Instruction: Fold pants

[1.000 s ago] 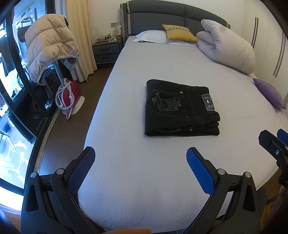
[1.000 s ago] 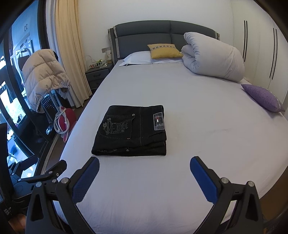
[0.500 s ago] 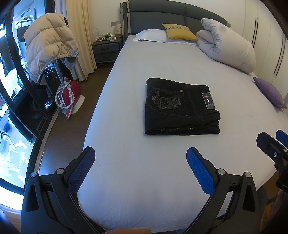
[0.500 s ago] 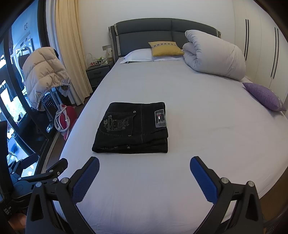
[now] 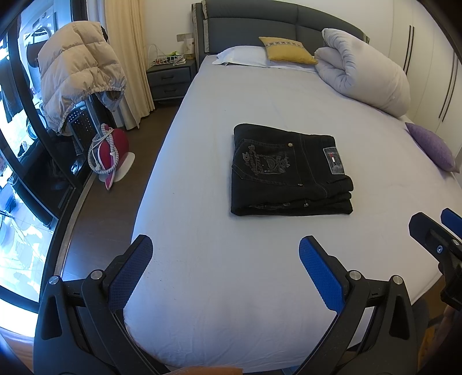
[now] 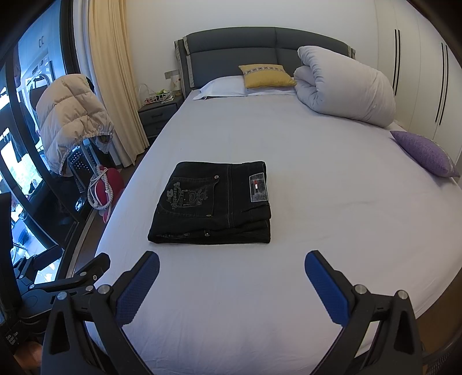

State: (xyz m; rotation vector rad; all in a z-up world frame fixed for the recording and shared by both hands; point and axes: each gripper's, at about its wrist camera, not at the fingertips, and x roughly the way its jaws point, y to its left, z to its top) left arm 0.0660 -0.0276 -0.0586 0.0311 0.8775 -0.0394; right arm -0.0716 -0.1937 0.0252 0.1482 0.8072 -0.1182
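The left gripper (image 5: 225, 253) is sitting at the bottom of its own view with its two fingers spread wide apart, holding nothing. The finger pads (image 5: 320, 277) are looking blue and bumpy, and the arms behind them are looking black and hard. The right gripper (image 6: 231, 265) is doing the same at the bottom of its view: wide open and holding nothing.

Just above the open fingers, the pants (image 5: 288, 173) are lying on the bed (image 5: 260, 95), near the middle of the frame. They are folded into a thick, dark, almost square stack. A pocket with pale stitched letters is showing on top, and a small patch (image 6: 257, 188) is sitting near the right edge.

The bed sheet is looking pale, smooth and flat. At the top of the frame a yellow cushion (image 5: 286, 49) is resting by the grey headboard (image 5: 254, 26), and a puffy rolled duvet (image 5: 366, 75) is lying at the upper right. A purple cushion (image 6: 424, 153) is lying at the right edge.

The left view is showing the tip of the right gripper poking in at the right edge. The right view is showing the left gripper's black frame at the lower left. At the upper left a puffy beige jacket (image 5: 75, 69) is hanging.
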